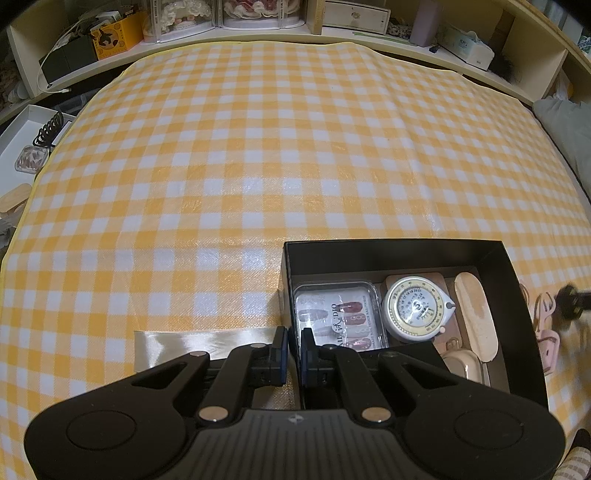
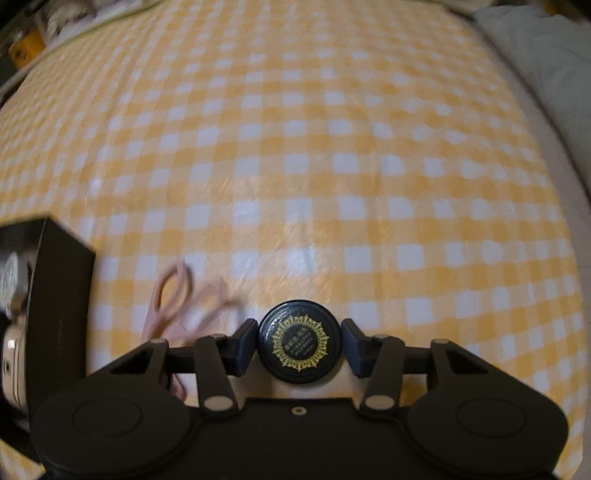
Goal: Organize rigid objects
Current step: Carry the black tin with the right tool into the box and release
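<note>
An open black box (image 1: 517,295) rests on the yellow checked cloth. Inside lie a clear case of press-on nails (image 1: 340,317), a round white dial tape measure (image 1: 413,306), an oval wooden piece (image 1: 476,317) and a small cream case (image 1: 461,363). My left gripper (image 1: 293,347) is shut on the box's left wall, one finger inside and one outside. In the right wrist view my right gripper (image 2: 300,343) has a round black tin (image 2: 300,332) with a gold emblem between its pads, which touch both its sides. Blurred pink scissors (image 2: 173,295) lie just left of it, beside the box (image 2: 62,295).
A cream satin ribbon (image 1: 207,341) lies flat left of the box. Cluttered shelves (image 1: 258,33) run along the far edge of the cloth. A white tray (image 1: 22,122) sits off the cloth at the left, and a grey cushion (image 2: 535,55) at the right.
</note>
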{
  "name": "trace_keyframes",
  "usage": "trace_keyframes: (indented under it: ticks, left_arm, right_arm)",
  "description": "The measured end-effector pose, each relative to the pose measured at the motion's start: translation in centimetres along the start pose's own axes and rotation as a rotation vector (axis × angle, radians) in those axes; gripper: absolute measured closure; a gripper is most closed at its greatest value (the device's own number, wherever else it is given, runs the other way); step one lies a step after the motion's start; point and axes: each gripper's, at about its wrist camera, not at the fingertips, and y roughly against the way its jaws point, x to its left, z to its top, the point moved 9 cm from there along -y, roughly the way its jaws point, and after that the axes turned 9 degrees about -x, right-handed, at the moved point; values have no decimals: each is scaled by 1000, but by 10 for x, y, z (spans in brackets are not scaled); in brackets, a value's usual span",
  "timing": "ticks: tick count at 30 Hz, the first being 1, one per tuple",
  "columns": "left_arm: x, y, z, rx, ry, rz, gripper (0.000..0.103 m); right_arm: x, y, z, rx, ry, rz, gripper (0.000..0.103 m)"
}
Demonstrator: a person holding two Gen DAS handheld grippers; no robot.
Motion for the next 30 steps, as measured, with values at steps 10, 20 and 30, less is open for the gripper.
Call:
trace_keyframes:
  ticks: [10,20,30]
  left_arm:
    - [0,0,0,0,0,0,96]
    - [0,-1,0,-1,0,0,96]
    - [-1,-1,-1,-1,-2,0,96]
  right_arm:
    - [60,64,14,-140,-17,267,53]
    - [139,109,-13,-90,65,505,53]
    - [173,94,-38,-24,146,521,53]
